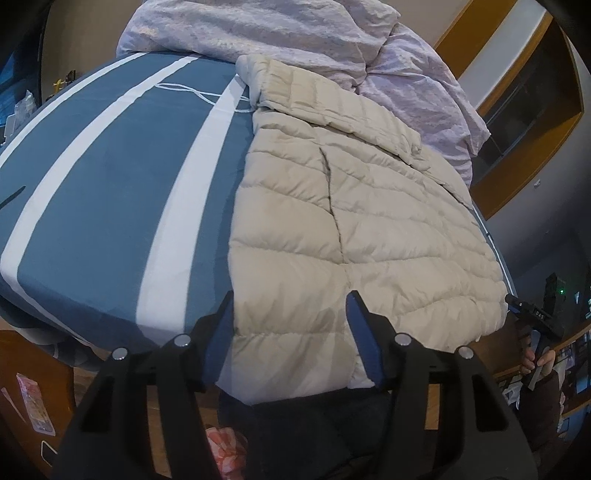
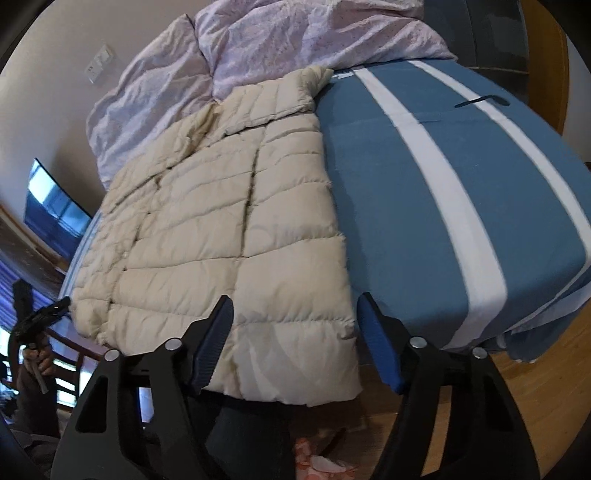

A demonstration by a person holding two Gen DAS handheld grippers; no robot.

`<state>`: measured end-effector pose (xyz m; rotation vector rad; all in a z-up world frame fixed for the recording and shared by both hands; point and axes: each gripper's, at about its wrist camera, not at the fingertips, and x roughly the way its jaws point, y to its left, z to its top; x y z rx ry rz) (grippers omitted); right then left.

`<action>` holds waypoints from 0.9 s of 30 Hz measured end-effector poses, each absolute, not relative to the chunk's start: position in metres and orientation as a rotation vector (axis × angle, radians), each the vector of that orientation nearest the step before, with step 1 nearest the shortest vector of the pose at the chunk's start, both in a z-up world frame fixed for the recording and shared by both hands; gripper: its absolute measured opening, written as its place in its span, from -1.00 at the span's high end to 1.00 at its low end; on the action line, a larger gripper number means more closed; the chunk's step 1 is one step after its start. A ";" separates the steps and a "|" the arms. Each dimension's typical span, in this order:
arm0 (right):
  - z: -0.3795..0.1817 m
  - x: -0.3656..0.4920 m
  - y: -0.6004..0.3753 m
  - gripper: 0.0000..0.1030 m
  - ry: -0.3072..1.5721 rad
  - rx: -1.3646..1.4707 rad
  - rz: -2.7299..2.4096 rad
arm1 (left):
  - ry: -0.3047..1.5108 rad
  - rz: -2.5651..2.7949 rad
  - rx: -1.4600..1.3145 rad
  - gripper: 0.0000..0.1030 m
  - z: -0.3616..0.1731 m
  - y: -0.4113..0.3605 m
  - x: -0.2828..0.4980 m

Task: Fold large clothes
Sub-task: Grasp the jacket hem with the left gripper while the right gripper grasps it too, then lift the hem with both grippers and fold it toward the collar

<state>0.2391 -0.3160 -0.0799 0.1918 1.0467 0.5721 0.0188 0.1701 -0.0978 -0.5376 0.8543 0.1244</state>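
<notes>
A beige quilted puffer jacket (image 1: 351, 206) lies flat on the bed, collar at the far end, hem hanging a little over the near edge. It also shows in the right wrist view (image 2: 236, 229). My left gripper (image 1: 290, 306) is open, its fingers astride the jacket's near hem. My right gripper (image 2: 295, 310) is open too, over the hem at the jacket's other near corner. Each gripper appears small at the edge of the other's view, held by a hand: the right one (image 1: 532, 317) and the left one (image 2: 40, 314).
The bed has a blue sheet with white stripes (image 1: 110, 177). A crumpled lilac duvet (image 1: 295, 33) is piled at the far end. A white cord (image 1: 199, 92) lies on the sheet near the collar. Wooden floor (image 2: 535, 387) lies beyond the bed's near edge.
</notes>
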 end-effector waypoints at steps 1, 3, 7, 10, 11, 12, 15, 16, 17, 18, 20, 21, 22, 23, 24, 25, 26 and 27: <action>-0.080 0.238 -0.315 -0.25 1.044 0.189 0.577 | 0.855 0.124 -0.534 -0.14 -0.098 0.168 0.019; -0.080 0.236 -0.314 -0.18 1.040 0.195 0.596 | 0.856 0.123 -0.529 -0.13 -0.098 0.167 0.020; -0.083 0.235 -0.312 -0.10 1.030 0.227 0.629 | 0.856 0.118 -0.520 -0.12 -0.099 0.161 0.022; -0.084 0.235 -0.309 -0.08 1.019 0.244 0.648 | 0.852 0.116 -0.511 -0.12 -0.099 0.157 0.024; -0.085 0.235 -0.308 -0.08 1.012 0.241 0.651 | 0.851 0.117 -0.507 -0.12 -0.099 0.157 0.025; -0.085 0.235 -0.306 -0.08 1.005 0.235 0.652 | 0.852 0.121 -0.502 -0.12 -0.099 0.156 0.027; -0.084 0.232 -0.298 0.13 0.984 0.175 0.634 | 0.854 0.138 -0.487 0.15 -0.100 0.155 0.030; -0.084 0.231 -0.297 0.33 0.982 0.150 0.620 | 0.860 0.150 -0.473 0.26 -0.100 0.154 0.030; -0.084 0.231 -0.298 0.40 0.983 0.142 0.617 | 0.865 0.157 -0.463 0.43 -0.101 0.154 0.030; -0.086 0.232 -0.299 0.58 0.990 0.151 0.620 | 0.868 0.158 -0.463 0.56 -0.101 0.155 0.029; -0.087 0.232 -0.302 0.70 0.994 0.163 0.625 | 0.870 0.155 -0.480 0.69 -0.102 0.158 0.027; -0.087 0.232 -0.302 0.74 0.993 0.162 0.624 | 0.870 0.157 -0.483 0.74 -0.102 0.159 0.027; -0.087 0.232 -0.302 0.77 0.990 0.158 0.623 | 0.870 0.159 -0.481 0.76 -0.101 0.159 0.027; -0.087 0.232 -0.302 0.79 0.988 0.154 0.621 | 0.870 0.163 -0.476 0.79 -0.100 0.159 0.027; -0.085 0.233 -0.302 0.81 0.982 0.148 0.617 | 0.872 0.173 -0.460 0.81 -0.097 0.157 0.027; -0.083 0.234 -0.302 0.83 0.975 0.143 0.611 | 0.866 0.177 -0.444 0.82 -0.095 0.155 0.028; -0.080 0.234 -0.302 0.83 0.968 0.139 0.607 | 0.864 0.187 -0.426 0.84 -0.091 0.153 0.028; -0.077 0.235 -0.302 0.84 0.961 0.137 0.603 | 0.864 0.192 -0.416 0.84 -0.089 0.152 0.029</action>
